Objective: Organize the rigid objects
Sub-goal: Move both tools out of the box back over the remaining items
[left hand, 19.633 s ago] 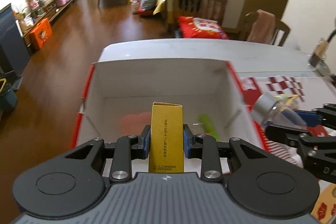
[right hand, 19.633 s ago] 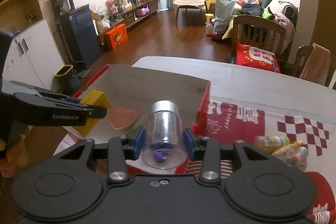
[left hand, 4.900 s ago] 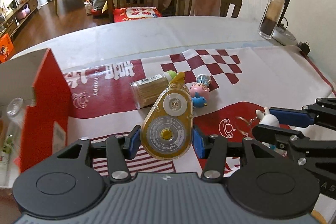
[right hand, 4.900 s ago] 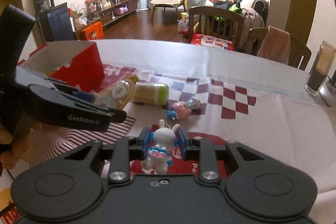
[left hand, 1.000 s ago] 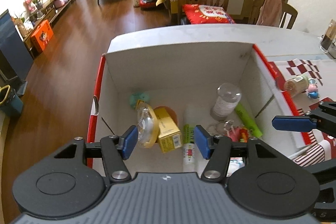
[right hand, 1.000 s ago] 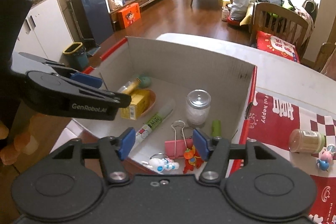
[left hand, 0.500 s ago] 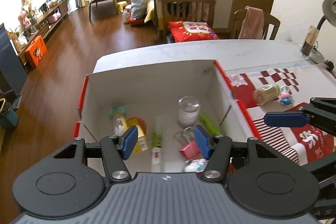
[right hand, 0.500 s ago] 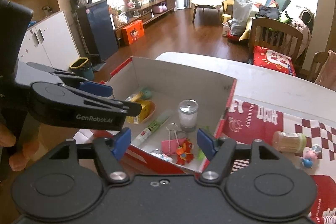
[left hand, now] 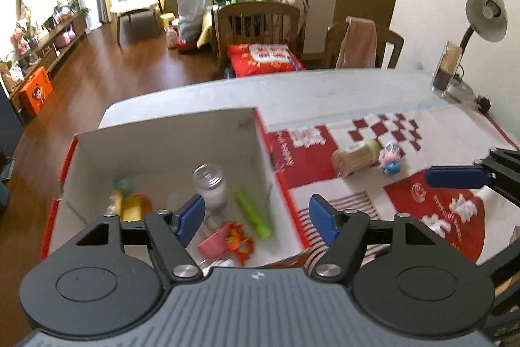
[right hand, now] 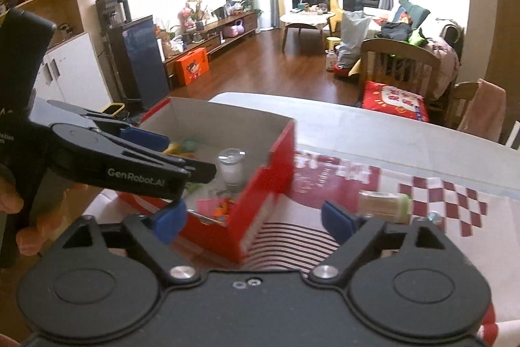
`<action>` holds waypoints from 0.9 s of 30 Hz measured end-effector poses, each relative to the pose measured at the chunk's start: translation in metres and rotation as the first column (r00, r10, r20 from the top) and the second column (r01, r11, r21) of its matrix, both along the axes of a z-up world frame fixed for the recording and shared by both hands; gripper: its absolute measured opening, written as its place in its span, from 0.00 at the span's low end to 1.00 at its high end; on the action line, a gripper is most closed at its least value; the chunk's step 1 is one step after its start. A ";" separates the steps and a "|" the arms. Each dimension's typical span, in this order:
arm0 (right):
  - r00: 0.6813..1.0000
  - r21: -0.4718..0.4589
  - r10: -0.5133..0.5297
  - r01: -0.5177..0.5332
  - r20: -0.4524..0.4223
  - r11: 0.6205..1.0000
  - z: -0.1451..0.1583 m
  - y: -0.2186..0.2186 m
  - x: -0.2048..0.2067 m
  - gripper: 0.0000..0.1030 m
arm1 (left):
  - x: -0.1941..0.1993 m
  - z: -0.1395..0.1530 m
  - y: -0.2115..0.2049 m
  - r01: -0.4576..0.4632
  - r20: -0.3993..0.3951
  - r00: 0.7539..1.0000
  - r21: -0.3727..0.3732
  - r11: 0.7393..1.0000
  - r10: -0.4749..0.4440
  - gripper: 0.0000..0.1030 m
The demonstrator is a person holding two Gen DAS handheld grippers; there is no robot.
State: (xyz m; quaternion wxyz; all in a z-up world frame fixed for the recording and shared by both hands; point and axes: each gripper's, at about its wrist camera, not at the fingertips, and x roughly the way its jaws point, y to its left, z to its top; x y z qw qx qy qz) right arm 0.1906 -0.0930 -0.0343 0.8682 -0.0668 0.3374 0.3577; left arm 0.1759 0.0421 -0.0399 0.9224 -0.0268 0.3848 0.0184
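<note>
A red cardboard box (left hand: 260,132) with a white inside stands on the table's left end; it also shows in the right wrist view (right hand: 269,165). Inside lie a clear jar (left hand: 209,184), a green tube (left hand: 253,213), a pink clip (left hand: 213,244), an orange toy (left hand: 239,241) and a yellow carton (left hand: 131,207). On the red-and-white cloth to the right lie a toothpick jar (left hand: 356,156) (right hand: 383,204) and a small pig figure (left hand: 391,160). My left gripper (left hand: 256,218) is open and empty above the box's near right corner. My right gripper (right hand: 253,218) is open and empty, beside the box.
A desk lamp (left hand: 484,21) and a glass of dark drink (left hand: 447,73) stand at the table's far right. Wooden chairs (left hand: 260,28) stand behind the table. The left gripper's body (right hand: 113,158) crosses the right wrist view on the left.
Both grippers have pulled back from over the box and swung right toward the cloth. Both have opened wider. The toothpick jar and pig figure now sit nearer in view.
</note>
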 end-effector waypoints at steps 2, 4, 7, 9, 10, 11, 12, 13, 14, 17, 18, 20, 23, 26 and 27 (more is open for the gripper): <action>1.000 0.001 -0.014 0.014 0.000 1.000 -0.002 -0.013 0.004 0.95 | 0.003 -0.001 -0.012 -0.001 0.018 1.000 -0.018 1.000 0.001 0.82; 0.999 0.001 -0.031 0.032 -0.003 1.000 -0.006 -0.029 0.009 0.98 | 0.008 -0.003 -0.025 0.004 0.023 1.000 -0.031 1.000 -0.003 0.82; 0.999 -0.002 -0.051 0.051 0.002 0.999 -0.008 -0.050 0.016 0.99 | 0.017 -0.007 -0.046 0.007 0.022 1.000 -0.027 1.000 -0.006 0.82; 0.998 -0.014 -0.069 0.069 0.009 0.998 -0.011 -0.062 0.021 0.99 | 0.022 -0.011 -0.058 0.011 0.023 1.000 -0.029 1.000 -0.011 0.82; 0.997 -0.020 -0.080 0.080 0.009 0.997 -0.013 -0.069 0.025 0.99 | 0.026 -0.013 -0.065 0.012 0.022 1.000 -0.028 1.000 -0.011 0.82; 0.996 -0.022 -0.092 0.092 0.006 0.996 -0.014 -0.076 0.028 0.99 | 0.029 -0.015 -0.071 0.013 0.023 1.000 -0.029 0.999 -0.012 0.82; 0.995 -0.024 -0.102 0.102 0.004 0.995 -0.017 -0.082 0.031 0.99 | 0.033 -0.016 -0.078 0.015 0.023 1.000 -0.028 0.999 -0.014 0.82; 0.993 -0.025 -0.117 0.117 0.001 0.993 -0.018 -0.089 0.034 0.99 | 0.037 -0.018 -0.084 0.017 0.022 1.000 -0.025 1.000 -0.016 0.82; 0.992 -0.026 -0.130 0.129 -0.002 0.991 -0.019 -0.095 0.036 0.99 | 0.041 -0.020 -0.090 0.018 0.021 1.000 -0.023 1.000 -0.017 0.82; 0.986 -0.030 -0.166 0.165 -0.015 0.986 -0.025 -0.115 0.048 1.00 | 0.053 -0.025 -0.105 0.036 0.019 0.999 -0.021 0.999 -0.035 0.82; 0.984 -0.034 -0.179 0.179 -0.018 0.983 -0.027 -0.120 0.053 0.99 | 0.056 -0.027 -0.110 0.045 0.018 0.999 -0.017 0.999 -0.045 0.82; 0.979 -0.038 -0.202 0.201 -0.029 0.979 -0.030 -0.132 0.062 0.99 | 0.064 -0.033 -0.119 0.067 0.008 0.998 -0.008 0.998 -0.067 0.82; 0.972 -0.044 -0.231 0.230 -0.047 0.972 -0.036 -0.145 0.077 0.99 | 0.077 -0.042 -0.130 0.083 0.002 0.997 0.011 0.996 -0.083 0.82; 0.969 -0.056 -0.237 0.234 -0.064 0.971 -0.044 -0.153 0.089 0.99 | 0.090 -0.053 -0.138 0.109 -0.007 0.994 0.035 0.993 -0.109 0.82; 0.969 -0.060 -0.238 0.234 -0.070 0.970 -0.047 -0.154 0.093 0.99 | 0.095 -0.057 -0.141 0.129 -0.014 0.992 0.036 0.991 -0.128 0.82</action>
